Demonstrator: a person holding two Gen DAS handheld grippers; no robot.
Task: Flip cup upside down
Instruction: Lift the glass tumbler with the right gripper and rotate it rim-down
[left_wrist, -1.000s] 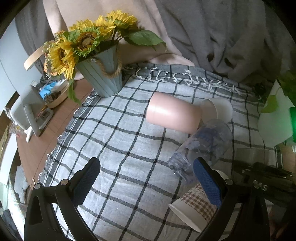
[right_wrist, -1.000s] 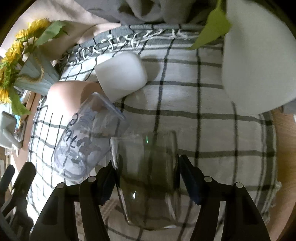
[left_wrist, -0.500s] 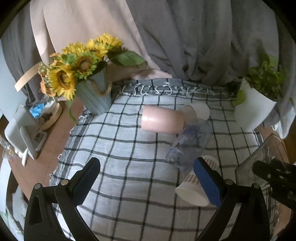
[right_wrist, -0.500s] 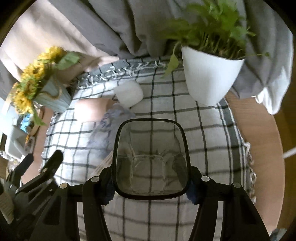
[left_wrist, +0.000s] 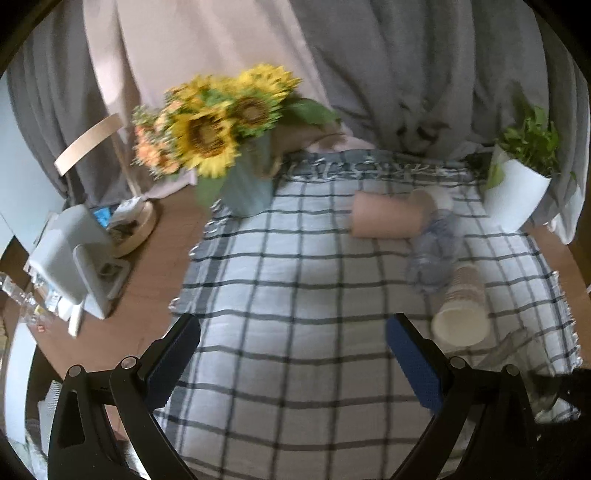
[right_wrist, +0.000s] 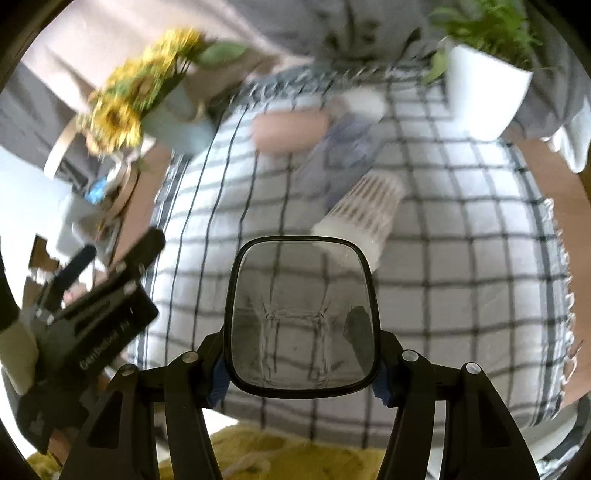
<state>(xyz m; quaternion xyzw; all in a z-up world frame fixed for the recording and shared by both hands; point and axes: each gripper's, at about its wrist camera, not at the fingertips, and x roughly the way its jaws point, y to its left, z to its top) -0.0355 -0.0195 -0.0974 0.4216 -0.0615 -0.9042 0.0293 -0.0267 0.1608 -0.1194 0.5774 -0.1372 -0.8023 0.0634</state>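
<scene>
My right gripper (right_wrist: 300, 373) is shut on a clear square glass cup (right_wrist: 301, 317), held above the checked cloth (right_wrist: 461, 258) with its open mouth facing the camera. The same cup shows at the lower right of the left wrist view (left_wrist: 517, 354). My left gripper (left_wrist: 291, 362) is open and empty above the near part of the cloth (left_wrist: 295, 280); it also shows at the left of the right wrist view (right_wrist: 110, 280).
On the cloth lie a pink cup (left_wrist: 384, 221), a clear printed plastic cup (left_wrist: 432, 254), a white cup (left_wrist: 436, 197) and a checked paper cup (left_wrist: 461, 310). A sunflower vase (left_wrist: 247, 184) stands back left, a white plant pot (left_wrist: 513, 195) back right. A white device (left_wrist: 70, 254) stands on the wooden table.
Both grippers have pulled back and up from the cups. The right gripper lifted the glass cup off the cloth and turned its mouth toward the camera.
</scene>
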